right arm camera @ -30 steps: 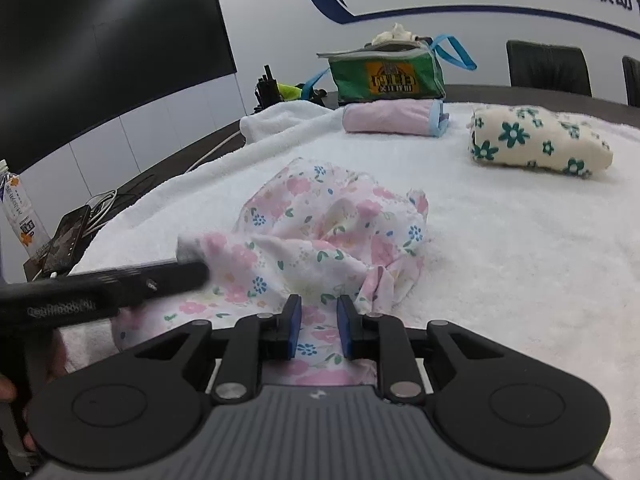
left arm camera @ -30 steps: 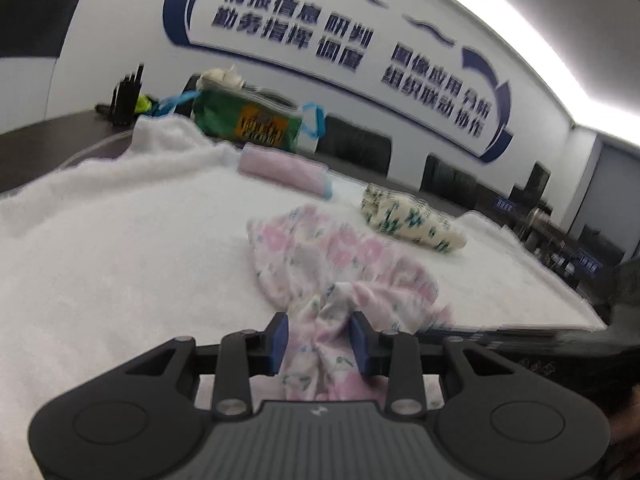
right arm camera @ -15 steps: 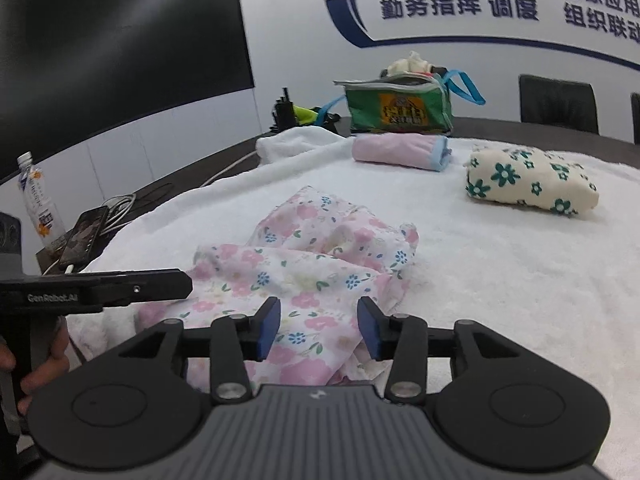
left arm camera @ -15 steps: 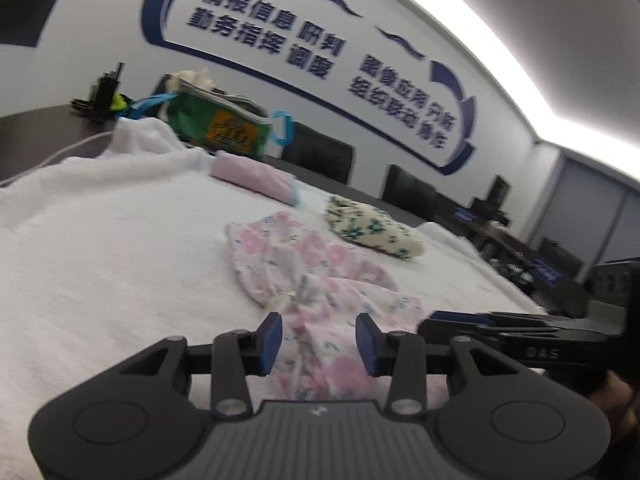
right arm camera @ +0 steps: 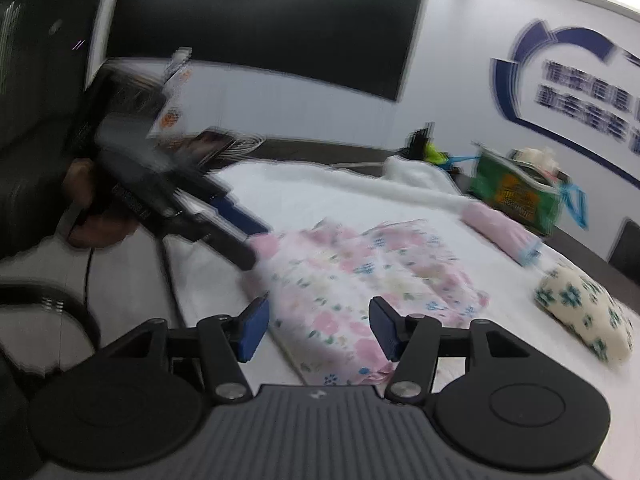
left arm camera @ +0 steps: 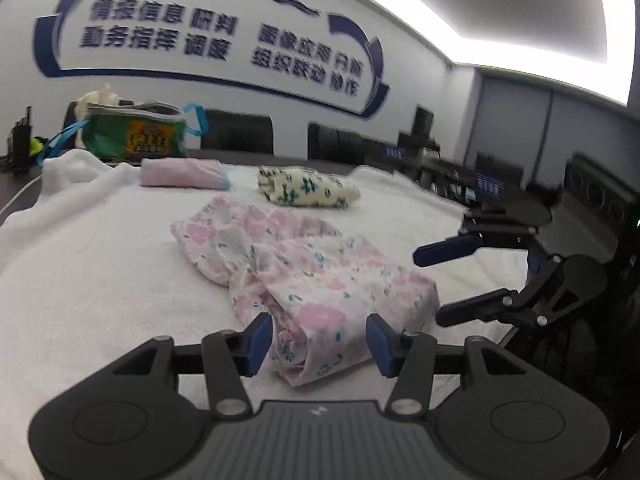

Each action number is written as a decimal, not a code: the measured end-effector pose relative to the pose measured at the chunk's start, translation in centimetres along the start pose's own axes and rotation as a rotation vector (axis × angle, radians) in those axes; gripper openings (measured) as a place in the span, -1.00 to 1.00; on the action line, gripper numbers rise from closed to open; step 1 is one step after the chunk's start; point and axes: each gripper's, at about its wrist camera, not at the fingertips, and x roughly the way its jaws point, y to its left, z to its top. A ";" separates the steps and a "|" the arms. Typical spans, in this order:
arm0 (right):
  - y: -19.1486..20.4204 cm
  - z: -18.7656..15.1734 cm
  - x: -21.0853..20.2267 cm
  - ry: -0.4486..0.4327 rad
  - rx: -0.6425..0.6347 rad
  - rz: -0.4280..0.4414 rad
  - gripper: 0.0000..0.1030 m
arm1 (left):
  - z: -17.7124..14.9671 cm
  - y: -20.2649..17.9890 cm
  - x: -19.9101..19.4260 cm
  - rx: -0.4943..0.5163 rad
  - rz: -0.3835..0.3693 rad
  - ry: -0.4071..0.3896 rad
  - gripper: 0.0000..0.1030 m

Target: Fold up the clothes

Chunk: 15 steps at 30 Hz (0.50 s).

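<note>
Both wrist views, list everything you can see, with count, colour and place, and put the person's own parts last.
floral cotton garment: one, pink-and-white, loosely heaped on the towel just ahead of both grippers
fluffy towel: one, white, spread over the table
rolled pink cloth: one, far side of the towel
rolled cream cloth with green flowers: one, beside the pink roll
green fabric bag: one, blue handles, behind the towel
office chairs: several, black, along the far wall
wall lettering: blue, on white wall
left gripper: black, blue pads, jaws opening, clear of the garment
right gripper: same, jaws opening
hand: one, holding the left gripper
</note>
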 end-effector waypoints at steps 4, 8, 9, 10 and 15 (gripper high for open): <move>0.4 0.1 2.7 0.065 -0.113 0.036 0.10 | 0.4 0.3 1.1 -0.004 -0.006 0.045 0.02; 0.8 0.1 4.7 0.090 -0.203 0.034 0.18 | 0.0 0.1 0.6 0.006 -0.002 0.057 0.04; 0.8 0.2 5.0 0.092 -0.212 0.039 0.18 | -0.2 -0.1 0.3 0.022 0.007 0.054 0.05; 0.7 0.3 5.1 0.094 -0.220 0.038 0.18 | -0.3 -0.3 -0.2 0.047 0.019 0.045 0.08; 1.9 0.5 5.4 0.095 -0.328 0.001 0.40 | -0.6 -0.4 -0.4 0.088 0.141 0.082 0.47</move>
